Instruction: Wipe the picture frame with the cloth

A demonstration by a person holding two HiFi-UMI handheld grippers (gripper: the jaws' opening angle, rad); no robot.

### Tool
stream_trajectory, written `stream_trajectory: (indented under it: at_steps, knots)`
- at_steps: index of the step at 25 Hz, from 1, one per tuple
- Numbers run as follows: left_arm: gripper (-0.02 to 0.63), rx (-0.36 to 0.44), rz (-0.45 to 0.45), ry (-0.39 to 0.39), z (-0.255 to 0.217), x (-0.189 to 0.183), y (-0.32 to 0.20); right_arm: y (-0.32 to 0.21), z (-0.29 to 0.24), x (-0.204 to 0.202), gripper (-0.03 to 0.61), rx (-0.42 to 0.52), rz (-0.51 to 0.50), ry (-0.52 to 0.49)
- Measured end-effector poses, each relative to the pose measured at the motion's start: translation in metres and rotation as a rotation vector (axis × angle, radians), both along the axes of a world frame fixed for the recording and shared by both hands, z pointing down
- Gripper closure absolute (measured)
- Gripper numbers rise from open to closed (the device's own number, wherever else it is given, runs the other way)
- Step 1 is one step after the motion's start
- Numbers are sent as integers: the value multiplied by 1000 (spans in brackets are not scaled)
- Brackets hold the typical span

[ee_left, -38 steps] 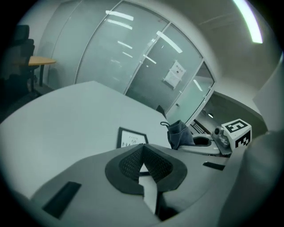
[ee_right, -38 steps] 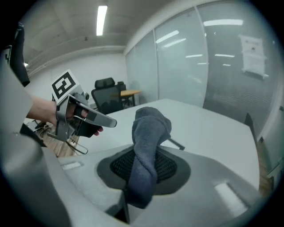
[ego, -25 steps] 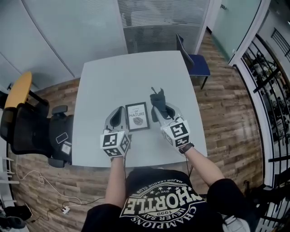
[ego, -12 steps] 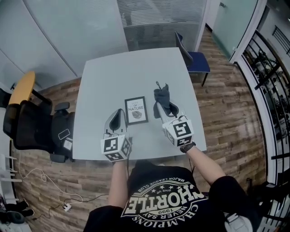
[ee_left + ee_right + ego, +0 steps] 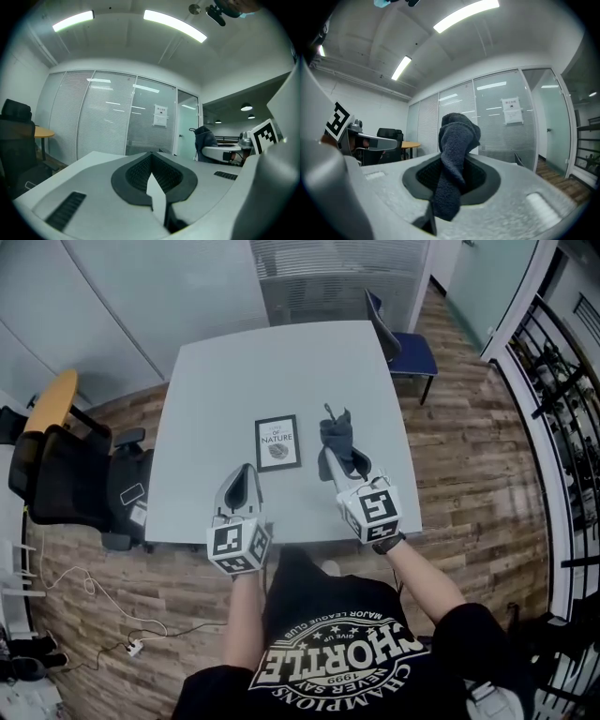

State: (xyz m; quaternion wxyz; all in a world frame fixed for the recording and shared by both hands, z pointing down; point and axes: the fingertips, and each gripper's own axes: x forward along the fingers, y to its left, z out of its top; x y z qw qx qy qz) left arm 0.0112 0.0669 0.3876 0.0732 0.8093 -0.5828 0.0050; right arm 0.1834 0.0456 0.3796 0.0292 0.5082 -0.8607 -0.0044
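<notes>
Right gripper [image 5: 330, 457] is clamped on the dark grey cloth [image 5: 336, 435], with a wad sticking out past the jaw tips, so there's a loose bunch to rub with. Left gripper [image 5: 246, 472] has its jaws pressed together with nothing between them, probably kept free to steady the frame. Picture frame [image 5: 277, 442] lies flat, print up, on the grey table [image 5: 281, 362], just beyond and between both grippers, untouched; wiping not begun, I judge. Table is bare around the frame, which sits well in from every edge, so there's ample stroke room. Blue chair [image 5: 409, 354] and black office chair [image 5: 56, 491] stand off the table, out of the way.
</notes>
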Motion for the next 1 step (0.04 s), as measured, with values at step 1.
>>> stream_trajectory:
  at_steps: [1]
  knots:
    - [609,-8,-4,2,4,1,5,4,3,2,492,-4,-1,-3]
